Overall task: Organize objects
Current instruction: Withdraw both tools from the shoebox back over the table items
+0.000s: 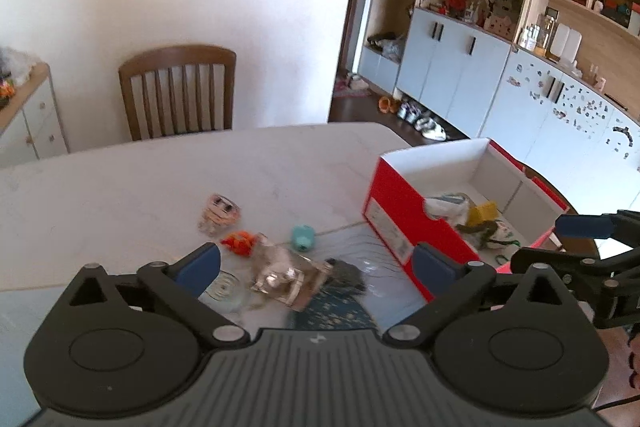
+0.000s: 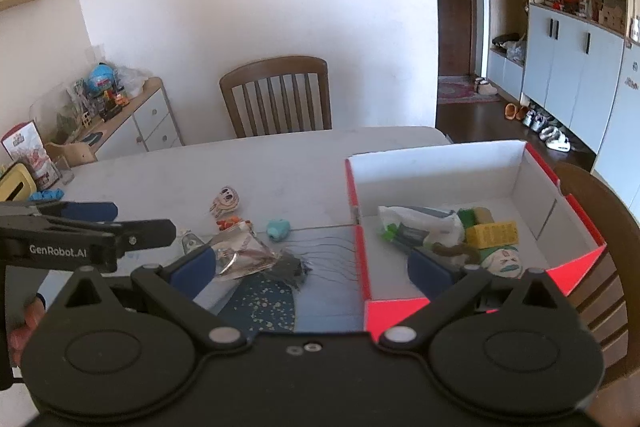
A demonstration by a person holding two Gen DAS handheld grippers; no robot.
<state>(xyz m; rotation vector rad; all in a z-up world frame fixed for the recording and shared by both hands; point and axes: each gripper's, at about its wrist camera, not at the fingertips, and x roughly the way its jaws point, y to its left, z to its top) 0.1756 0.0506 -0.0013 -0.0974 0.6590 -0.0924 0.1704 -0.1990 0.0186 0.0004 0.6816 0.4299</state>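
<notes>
Glossy red cardboard box (image 2: 440, 227), crinkly clear plastic wrapper (image 2: 244, 253), wooden slatted chair (image 2: 280, 95), smooth pale tabletop (image 2: 160, 179)

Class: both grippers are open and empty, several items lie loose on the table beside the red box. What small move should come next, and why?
Probably lower the left gripper onto the clear plastic packet lying just ahead of it; its fingers are spread wide and the red box has room.

One red box (image 2: 440, 163), two chairs (image 2: 276, 95), perhaps five loose toys (image 2: 279, 229) on the table
</notes>
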